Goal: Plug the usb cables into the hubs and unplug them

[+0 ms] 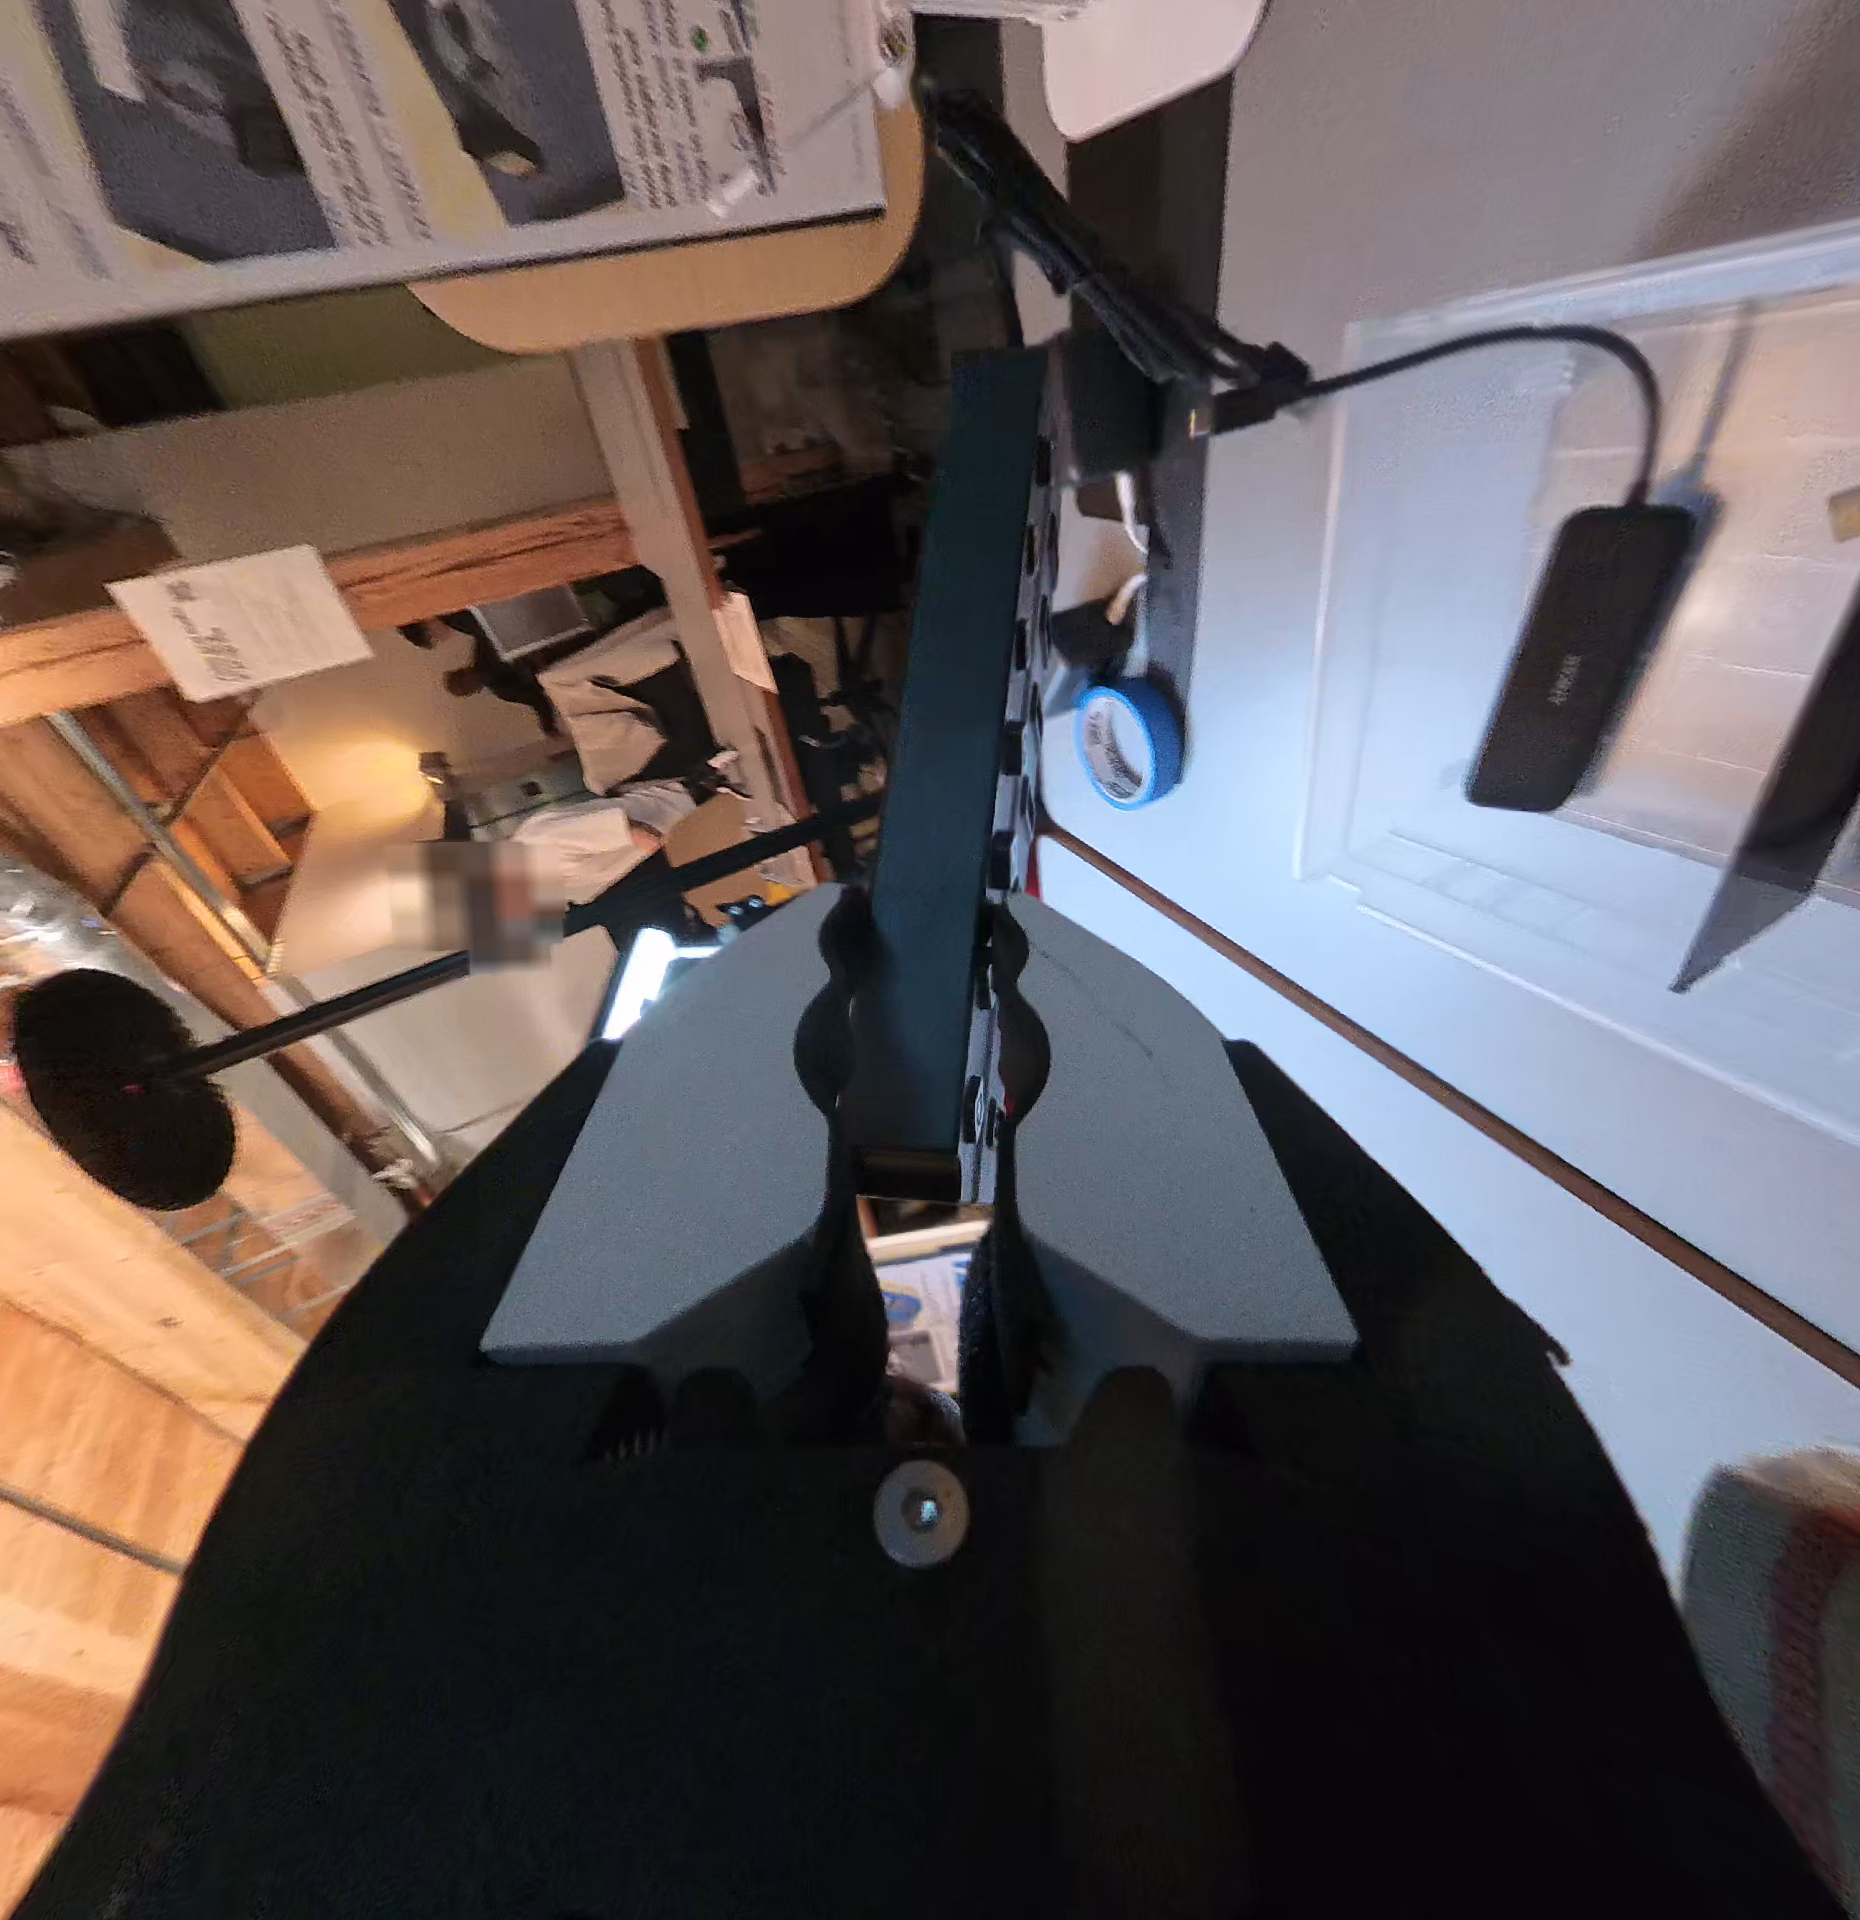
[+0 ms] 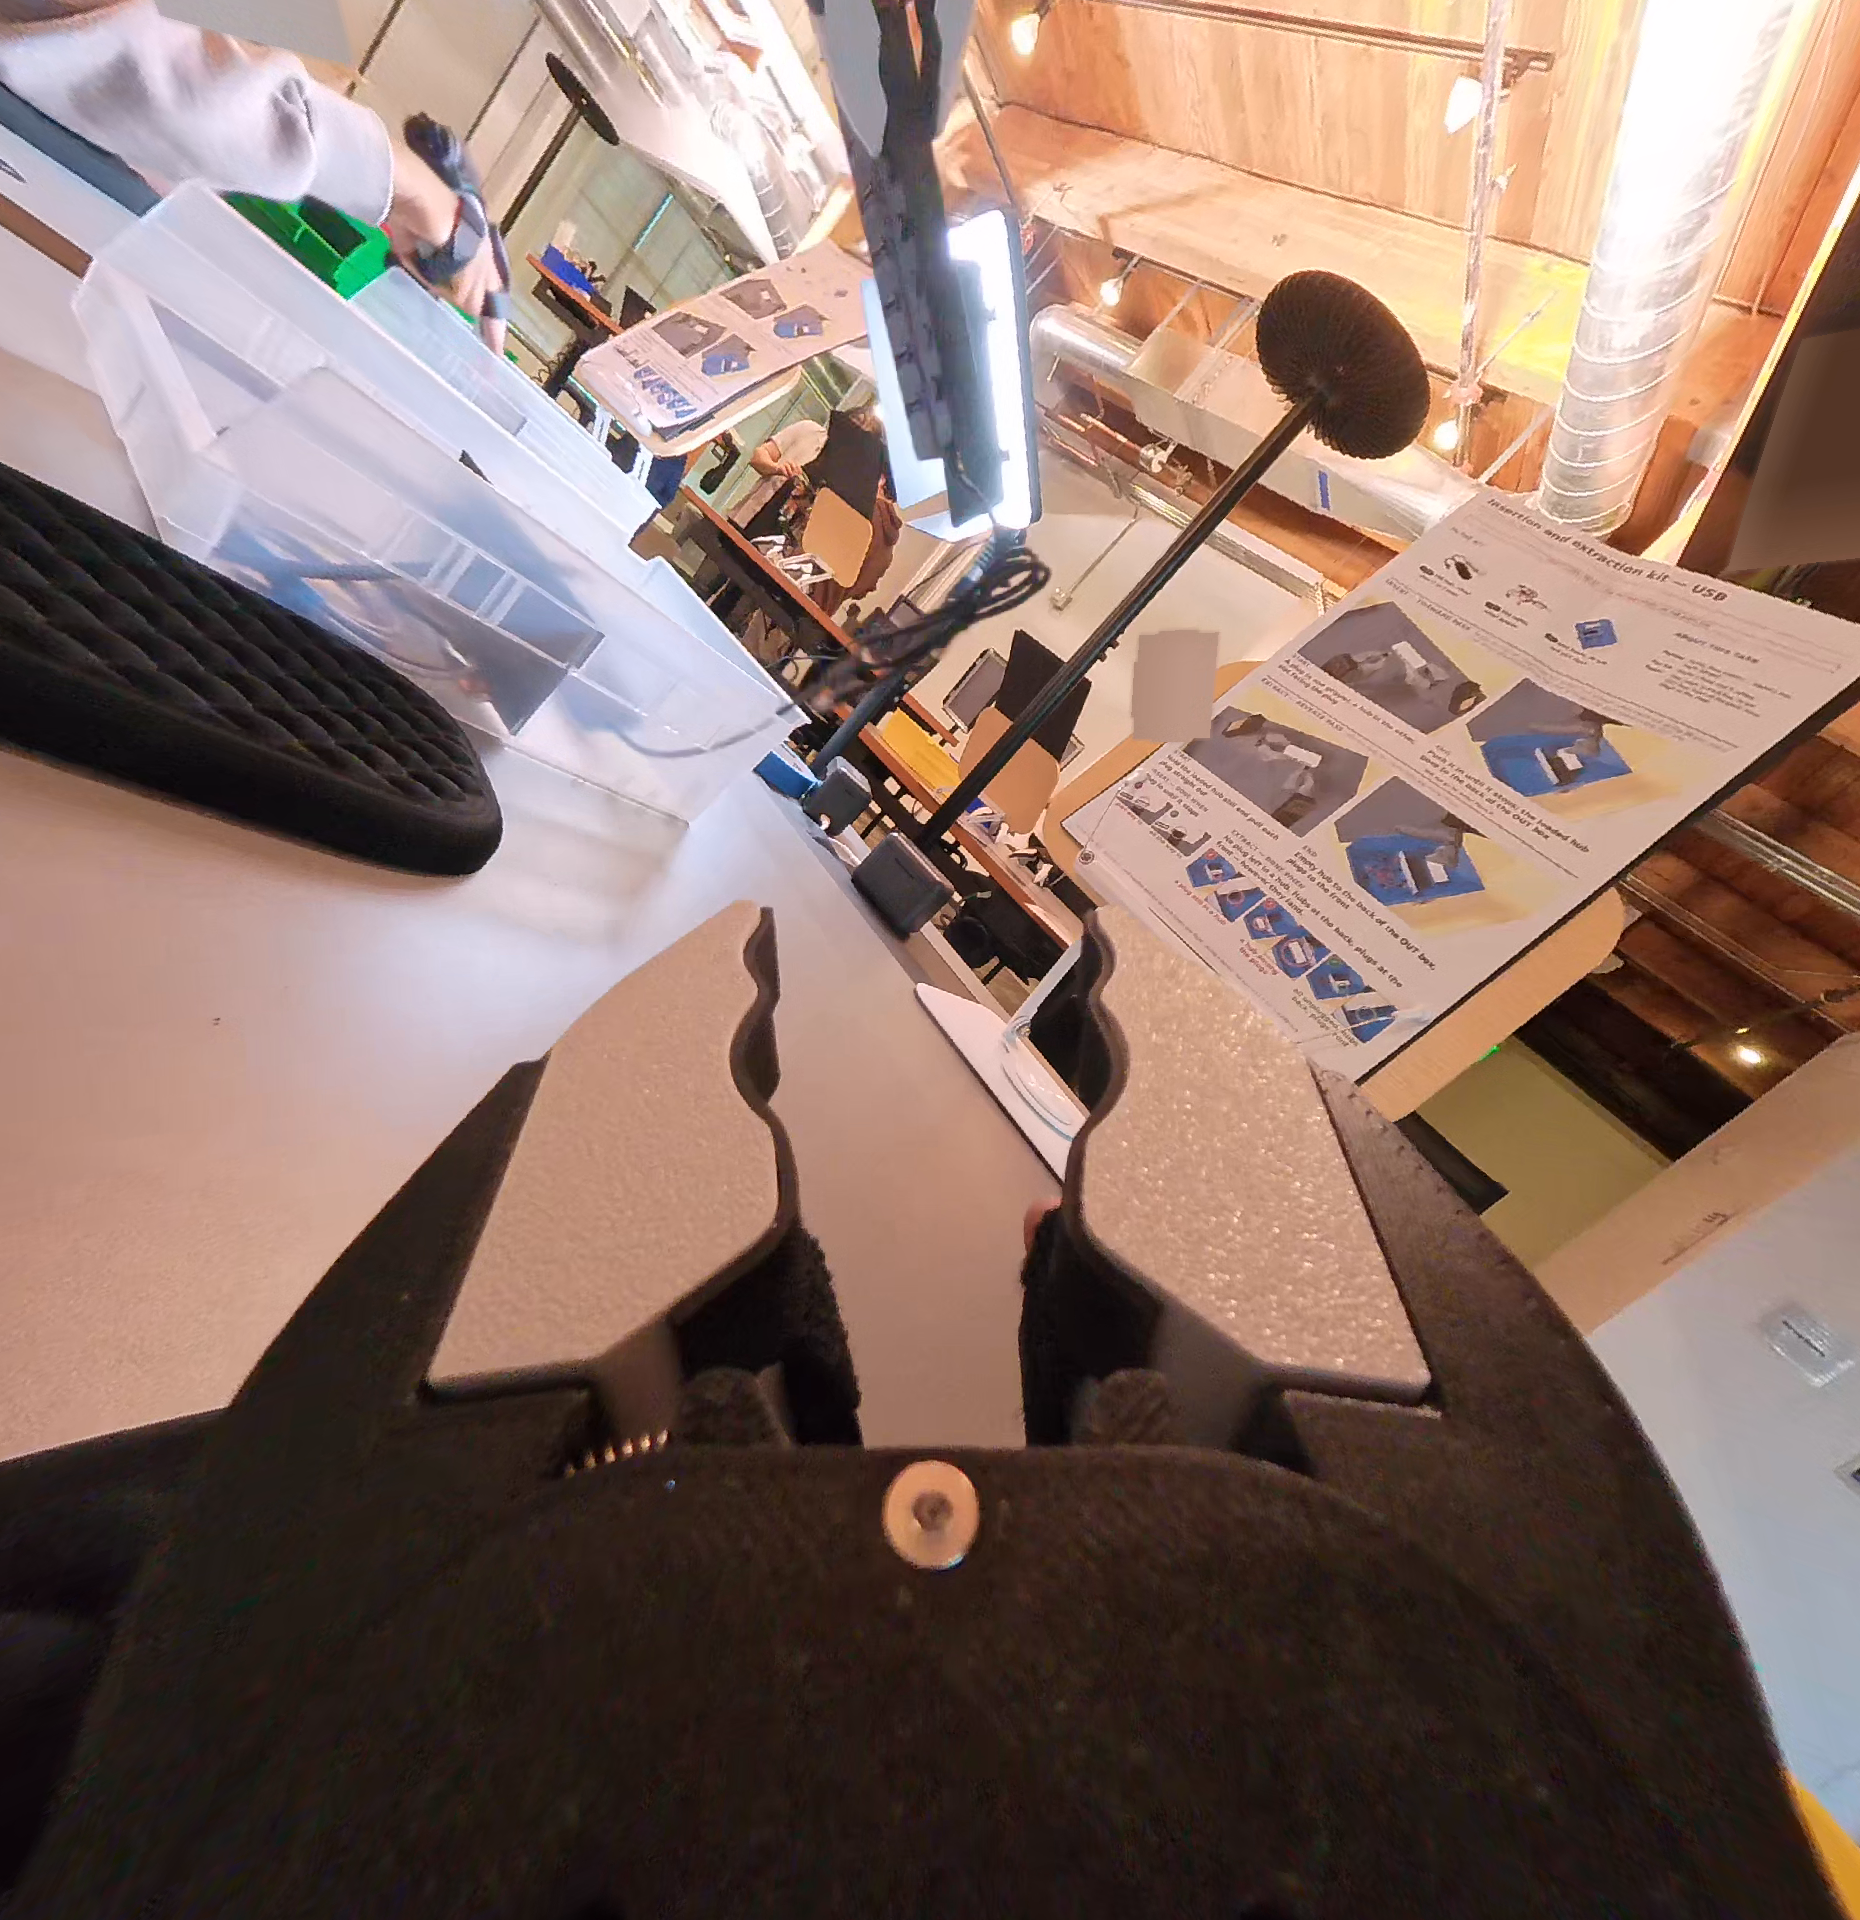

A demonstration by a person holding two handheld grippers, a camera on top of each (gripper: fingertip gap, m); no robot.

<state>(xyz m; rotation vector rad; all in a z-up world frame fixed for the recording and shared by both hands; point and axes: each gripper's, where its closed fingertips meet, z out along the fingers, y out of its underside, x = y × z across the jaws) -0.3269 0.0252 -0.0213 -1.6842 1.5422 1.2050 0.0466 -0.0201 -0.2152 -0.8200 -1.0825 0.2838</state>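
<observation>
My left gripper (image 1: 926, 914) is shut on a long dark multi-port hub (image 1: 957, 644), held edge-on and pointing away from me. At its far end a black USB plug (image 1: 1248, 405) and a bundle of black cables (image 1: 1071, 229) meet it; I cannot tell which are seated. The plug's cable runs to a small black hub (image 1: 1575, 655) lying in a clear tray (image 1: 1352, 582). My right gripper (image 2: 931, 935) is open and empty, low over the white table (image 2: 230, 1091). The long hub (image 2: 910, 312) also shows in the right wrist view, high up, with cable (image 2: 988, 592) dangling below.
A blue tape roll (image 1: 1128, 743) lies on the table near the tray. In the right wrist view a black round mat (image 2: 178, 665) and clear plastic bins (image 2: 406, 488) stand to the left. An instruction sheet (image 2: 1445, 769) stands at the right. A person's hand (image 2: 427, 218) is behind the bins.
</observation>
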